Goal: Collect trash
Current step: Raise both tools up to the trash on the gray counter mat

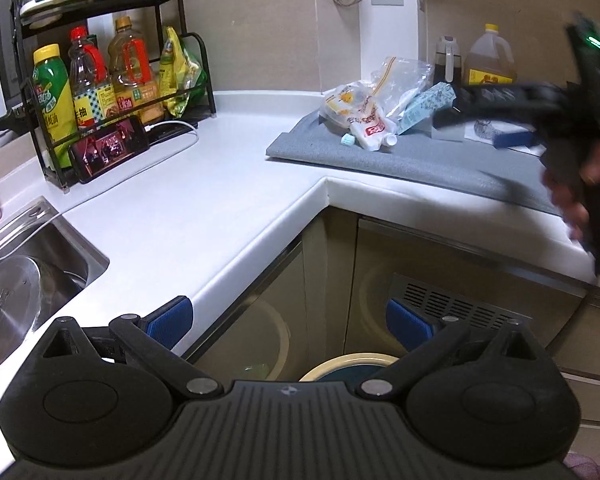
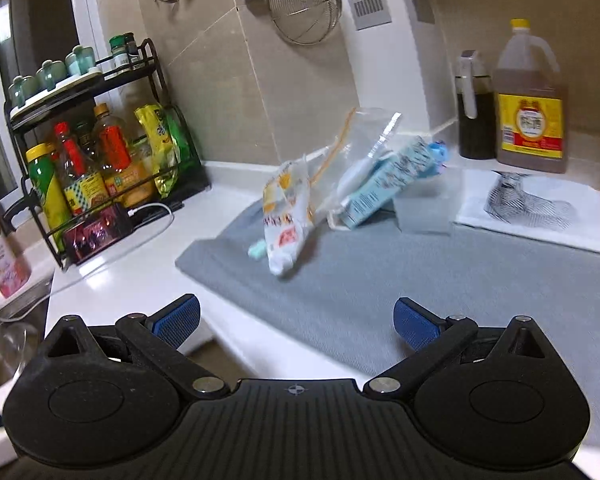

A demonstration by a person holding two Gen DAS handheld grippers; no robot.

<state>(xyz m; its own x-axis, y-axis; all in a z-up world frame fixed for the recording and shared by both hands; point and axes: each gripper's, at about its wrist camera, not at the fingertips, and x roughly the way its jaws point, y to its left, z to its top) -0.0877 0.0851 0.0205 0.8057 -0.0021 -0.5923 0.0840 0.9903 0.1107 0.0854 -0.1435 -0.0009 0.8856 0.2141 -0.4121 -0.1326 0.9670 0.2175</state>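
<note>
A heap of trash lies on a grey mat (image 2: 380, 280) on the counter: a white printed pouch (image 2: 286, 224), a clear plastic bag (image 2: 360, 140) and a light blue carton (image 2: 384, 184). The left wrist view shows the same pouch (image 1: 364, 118), carton (image 1: 426, 106) and mat (image 1: 400, 156). My right gripper (image 2: 296, 320) is open and empty, over the mat's near edge, short of the heap. It appears blurred at the right in the left wrist view (image 1: 480, 110). My left gripper (image 1: 288, 320) is open and empty, held off the counter corner above a round bin (image 1: 348, 366) on the floor.
A black rack (image 1: 100, 92) of sauce bottles and a phone (image 1: 110, 148) stand at the back left. A steel sink (image 1: 28, 280) with a pot lid is at the left. An oil jug (image 2: 530, 108) and a dark bottle (image 2: 474, 120) stand behind a white cloth (image 2: 540, 216).
</note>
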